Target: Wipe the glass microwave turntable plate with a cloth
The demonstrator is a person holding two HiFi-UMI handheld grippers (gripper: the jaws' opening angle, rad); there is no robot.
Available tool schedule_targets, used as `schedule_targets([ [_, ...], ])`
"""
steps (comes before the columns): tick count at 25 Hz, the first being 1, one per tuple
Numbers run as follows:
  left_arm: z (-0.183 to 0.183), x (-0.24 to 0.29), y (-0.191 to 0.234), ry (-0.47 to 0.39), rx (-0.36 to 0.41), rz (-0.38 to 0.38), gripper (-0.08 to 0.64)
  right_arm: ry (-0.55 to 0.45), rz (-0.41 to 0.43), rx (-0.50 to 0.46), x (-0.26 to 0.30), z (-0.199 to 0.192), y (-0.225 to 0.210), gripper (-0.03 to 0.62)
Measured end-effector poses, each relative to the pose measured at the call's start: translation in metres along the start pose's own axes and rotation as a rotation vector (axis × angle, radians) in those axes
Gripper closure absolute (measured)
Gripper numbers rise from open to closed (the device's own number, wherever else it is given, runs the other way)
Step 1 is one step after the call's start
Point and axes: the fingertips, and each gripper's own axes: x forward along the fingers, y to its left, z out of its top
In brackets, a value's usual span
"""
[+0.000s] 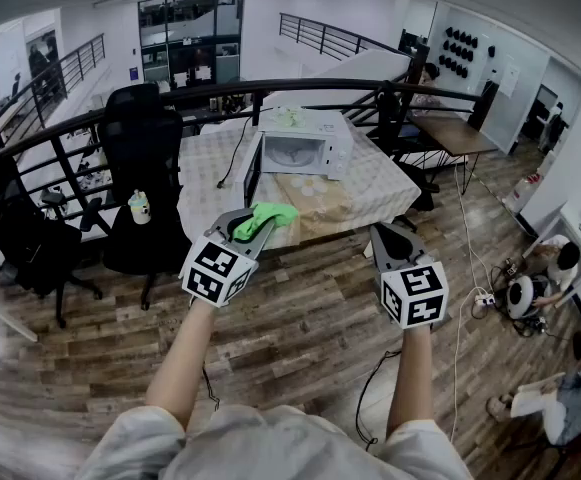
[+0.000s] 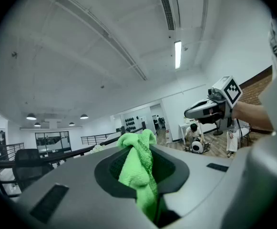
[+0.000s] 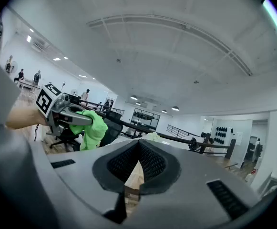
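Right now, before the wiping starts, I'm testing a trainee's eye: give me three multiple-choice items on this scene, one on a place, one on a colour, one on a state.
1. Where does the white microwave oven stand?
A on the floor; B on the cloth-covered table; C on a black chair
2. What colour is the crumpled cloth in the left gripper?
A green; B blue; C white
3. What does the right gripper hold?
A the cloth; B a bottle; C nothing
Key: 1 B, it sits on the tabletop; 2 A, bright green between the jaws; 3 C, its jaws meet on nothing.
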Motion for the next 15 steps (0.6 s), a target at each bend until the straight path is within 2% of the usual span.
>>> schedule_targets([
  [8, 0.002, 0.011, -0.013, 0.013, 0.003, 0.011, 0.500, -0.024, 0.017, 0.017, -0.003, -0.005, -0.013, 0.580],
  [15, -0.005, 0.031, -0.043, 0.040, -0.023, 0.053, 0.500, -0.016, 0.037, 0.026, -0.020, -0.039, -0.044, 0.578],
])
